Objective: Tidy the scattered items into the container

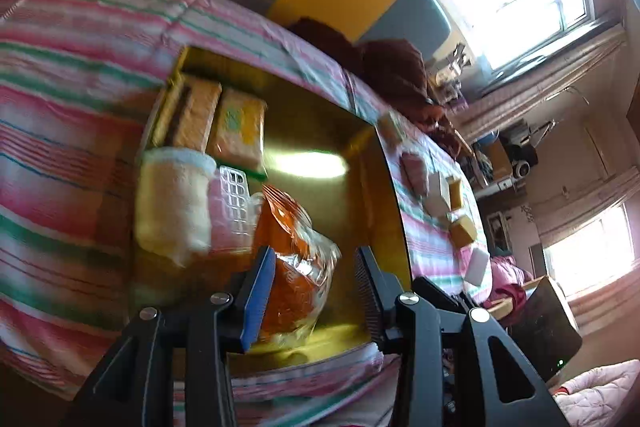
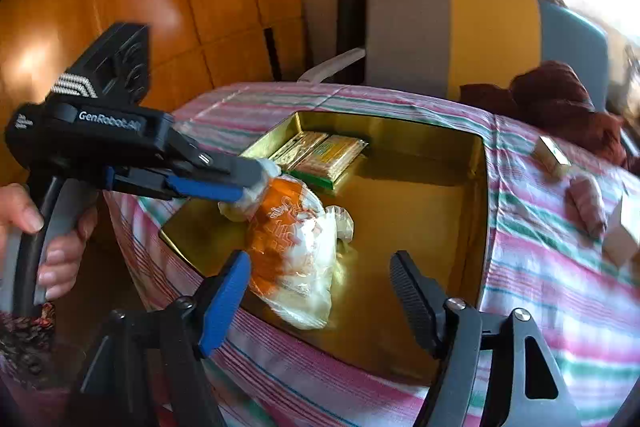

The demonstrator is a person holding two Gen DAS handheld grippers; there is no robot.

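Two wrapped packets [image 1: 224, 123] were seen lying side by side in the far corner of the gold tin [image 1: 384, 195], which was set on a pink and green striped bedspread [image 1: 72, 75]. Beside them in the tin, a rolled cream towel [image 1: 172, 203] and a white plastic grid piece [image 1: 234, 199] were packed against the left wall. An orange cellophane bag [image 2: 292, 247] was lying on the tin's floor, near the front edge.

The left gripper [image 1: 312, 251] was held over that bag with its jaws partly apart. The blue pad was seen against the wrapper, while a strip of gold floor showed between the bag and the black pad, so the claw was released and nothing was pinched. In the right wrist view the left gripper [image 2: 260, 179] was seen from the side, its handle held by a hand [image 2: 52, 251], its tips reaching across the bag's upper end.

The right gripper [image 2: 318, 259] was spread wide and released, with the bag seen beyond its blue finger.

Several items were still scattered on the bedspread to the right of the tin: a small box [image 2: 554, 155], a pink roll [image 2: 588, 207] and a yellowish block [image 1: 464, 231]. A dark red cloth [image 2: 560, 95] was heaped near the padded headboard [image 2: 452, 35].
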